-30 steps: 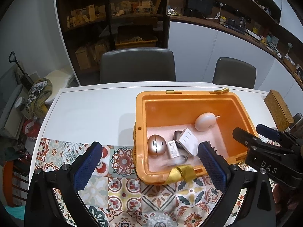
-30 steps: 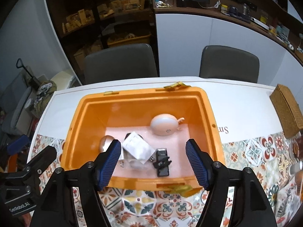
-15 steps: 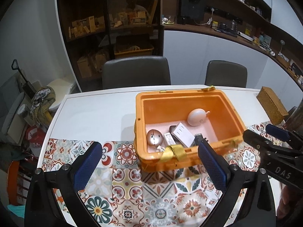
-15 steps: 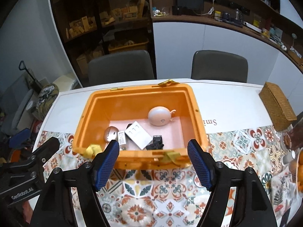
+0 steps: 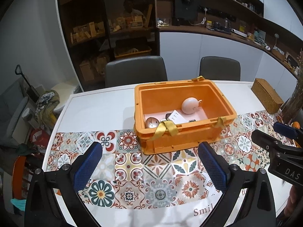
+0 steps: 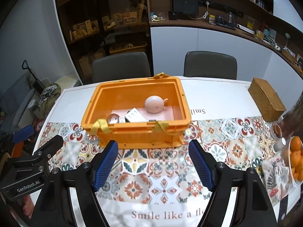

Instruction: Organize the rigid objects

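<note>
The orange crate (image 6: pixel 135 132) sits frame-centre, long axis left-right, directly ahead of both grippers. Right gripper (image 6: pixel 153 167) is nearer; left gripper (image 5: pixel 151 167) sits further off. Both jaws released, empty. Pink round gadget (image 6: pixel 154 104) lies inside.

Left gripper (image 5: pixel 150 165) was held low and level, its blue-padded fingers (image 5: pixel 87 165) spread wide with nothing between them. Right gripper (image 6: pixel 153 165) sat alongside at about the same height (its black body edged into the left camera's right margin), jaws likewise parted wide and empty, pads (image 6: pixel 201 167) facing each other. Both pointed forward in roughly parallel lines.
</note>
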The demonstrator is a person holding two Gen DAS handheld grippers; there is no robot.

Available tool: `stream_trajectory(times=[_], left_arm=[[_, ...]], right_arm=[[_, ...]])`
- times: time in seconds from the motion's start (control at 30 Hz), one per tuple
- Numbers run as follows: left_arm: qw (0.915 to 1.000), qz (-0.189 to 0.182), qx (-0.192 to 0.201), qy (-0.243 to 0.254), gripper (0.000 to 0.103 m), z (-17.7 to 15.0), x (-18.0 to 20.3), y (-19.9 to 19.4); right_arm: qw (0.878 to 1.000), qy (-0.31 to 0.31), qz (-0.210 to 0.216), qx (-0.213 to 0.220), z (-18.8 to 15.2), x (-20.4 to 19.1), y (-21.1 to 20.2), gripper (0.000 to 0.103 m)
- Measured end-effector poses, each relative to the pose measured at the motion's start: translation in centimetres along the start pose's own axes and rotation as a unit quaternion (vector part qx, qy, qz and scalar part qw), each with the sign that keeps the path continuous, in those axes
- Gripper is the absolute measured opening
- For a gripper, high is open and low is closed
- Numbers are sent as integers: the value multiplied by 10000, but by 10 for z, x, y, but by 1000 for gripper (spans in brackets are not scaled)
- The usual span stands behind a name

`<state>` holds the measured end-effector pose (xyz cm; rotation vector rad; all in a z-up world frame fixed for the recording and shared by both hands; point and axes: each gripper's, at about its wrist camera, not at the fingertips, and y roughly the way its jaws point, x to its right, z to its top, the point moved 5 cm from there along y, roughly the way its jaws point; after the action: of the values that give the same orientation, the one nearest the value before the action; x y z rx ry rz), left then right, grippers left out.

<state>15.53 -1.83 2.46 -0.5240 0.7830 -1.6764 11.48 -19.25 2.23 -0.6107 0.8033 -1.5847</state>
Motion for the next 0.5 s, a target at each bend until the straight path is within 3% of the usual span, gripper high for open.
stream_trajectory(times=[0.5], left_arm=[[9999,45,42,87,103,-33,6,-32]], right_arm=[[9998,20,50,-169,-48,4,-26,77]])
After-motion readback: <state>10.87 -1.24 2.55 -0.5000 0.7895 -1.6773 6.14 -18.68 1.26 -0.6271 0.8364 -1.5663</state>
